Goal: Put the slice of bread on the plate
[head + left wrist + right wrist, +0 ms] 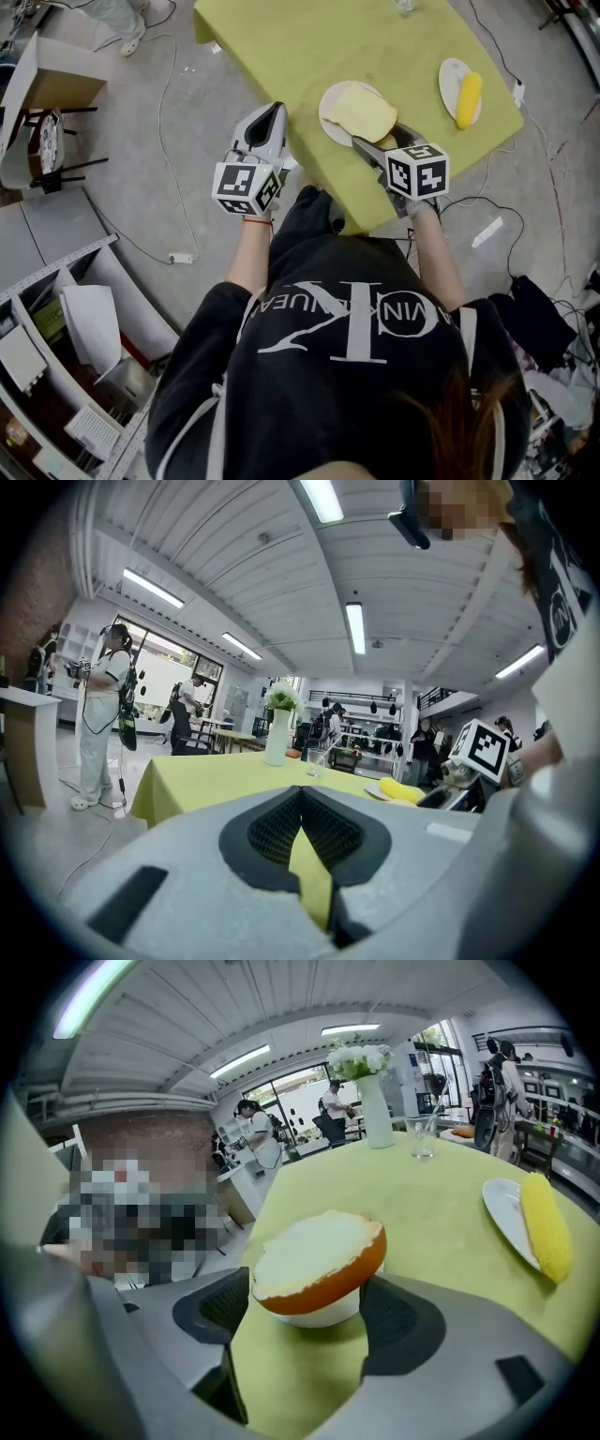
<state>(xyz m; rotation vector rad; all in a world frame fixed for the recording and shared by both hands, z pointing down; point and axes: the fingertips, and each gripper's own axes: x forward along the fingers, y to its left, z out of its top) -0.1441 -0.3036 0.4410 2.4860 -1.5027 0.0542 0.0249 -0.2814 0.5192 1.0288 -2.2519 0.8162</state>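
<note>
Bread [361, 112]: lay flat on the near plate, crust edge facing the person.
Plate [328, 128]: white, on the near right part of the table, close to its near edge.
Right gripper [378, 141]: released; jaws stood wide apart, one on each side of the bread, pads not squeezing it; tilted down toward the plate.
Left gripper [270, 111]: clenched, nothing between its jaws; held about level beyond the table's left edge, well apart from the bread.
Table [281, 47]: covered with a yellow-green cloth.
Second plate [448, 80]: farther right, carrying a long yellow food item [468, 98].
Far end: a white vase [377, 1110] of flowers with a clear glass [422, 1140] just right of it.
</note>
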